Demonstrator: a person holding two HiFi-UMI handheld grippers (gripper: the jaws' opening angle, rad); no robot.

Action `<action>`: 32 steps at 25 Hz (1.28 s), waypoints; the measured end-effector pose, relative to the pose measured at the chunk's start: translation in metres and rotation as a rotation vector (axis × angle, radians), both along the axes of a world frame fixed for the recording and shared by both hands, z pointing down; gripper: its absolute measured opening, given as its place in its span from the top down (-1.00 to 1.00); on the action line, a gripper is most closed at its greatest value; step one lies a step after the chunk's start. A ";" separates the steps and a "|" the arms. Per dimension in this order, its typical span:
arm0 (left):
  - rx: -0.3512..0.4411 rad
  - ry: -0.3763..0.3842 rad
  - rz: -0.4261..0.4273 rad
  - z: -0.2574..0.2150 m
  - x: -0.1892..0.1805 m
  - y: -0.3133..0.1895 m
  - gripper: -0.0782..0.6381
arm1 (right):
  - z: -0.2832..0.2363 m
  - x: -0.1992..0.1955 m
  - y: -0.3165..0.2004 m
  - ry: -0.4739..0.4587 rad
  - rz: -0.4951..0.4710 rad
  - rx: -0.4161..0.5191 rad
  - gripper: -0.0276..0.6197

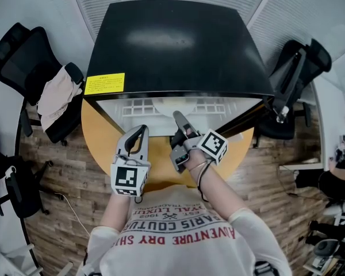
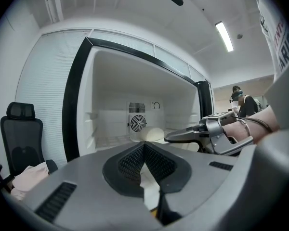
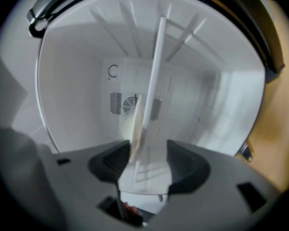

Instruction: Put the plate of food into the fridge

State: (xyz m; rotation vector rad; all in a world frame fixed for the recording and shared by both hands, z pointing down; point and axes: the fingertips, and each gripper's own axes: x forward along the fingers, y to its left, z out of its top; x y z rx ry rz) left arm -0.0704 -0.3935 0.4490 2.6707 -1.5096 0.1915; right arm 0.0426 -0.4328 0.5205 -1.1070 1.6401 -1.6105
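A small fridge (image 1: 172,45) with a black top stands open in front of me on a round orange table (image 1: 98,131). On its white shelf (image 1: 139,107) lies a white plate (image 3: 153,76), seen edge-on in the right gripper view, with a pale mound of food (image 3: 131,124) on it. My right gripper (image 1: 180,122), rolled on its side, reaches into the opening. Its jaws stand open with the plate's rim between them (image 3: 147,150). My left gripper (image 1: 142,130) hovers over the table in front of the fridge, shut and empty (image 2: 143,146). From there the food (image 2: 154,134) shows in front of the fan (image 2: 137,122).
A black office chair (image 1: 20,50) with a pale cloth (image 1: 57,94) on it stands at the left, another chair (image 1: 296,76) at the right. A yellow sticker (image 1: 104,83) marks the fridge top. A person (image 1: 333,180) sits far right. The floor is wood.
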 end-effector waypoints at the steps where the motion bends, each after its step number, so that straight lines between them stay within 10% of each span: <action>1: 0.002 -0.003 0.000 0.000 0.000 0.000 0.70 | 0.000 0.000 -0.001 0.009 -0.001 0.001 0.17; 14: 0.008 -0.017 0.010 -0.002 0.004 0.007 0.70 | -0.020 -0.007 0.027 -0.001 -0.049 0.055 0.18; 17: 0.007 -0.017 0.015 -0.003 0.009 0.013 0.70 | -0.020 0.003 0.039 0.110 -0.052 0.081 0.78; 23: 0.002 -0.020 0.013 0.000 0.015 0.026 0.70 | -0.027 0.014 0.055 0.271 -0.072 0.192 0.82; 32: -0.012 -0.019 0.006 0.002 0.021 0.035 0.70 | -0.044 0.015 0.072 0.762 -0.182 0.474 0.82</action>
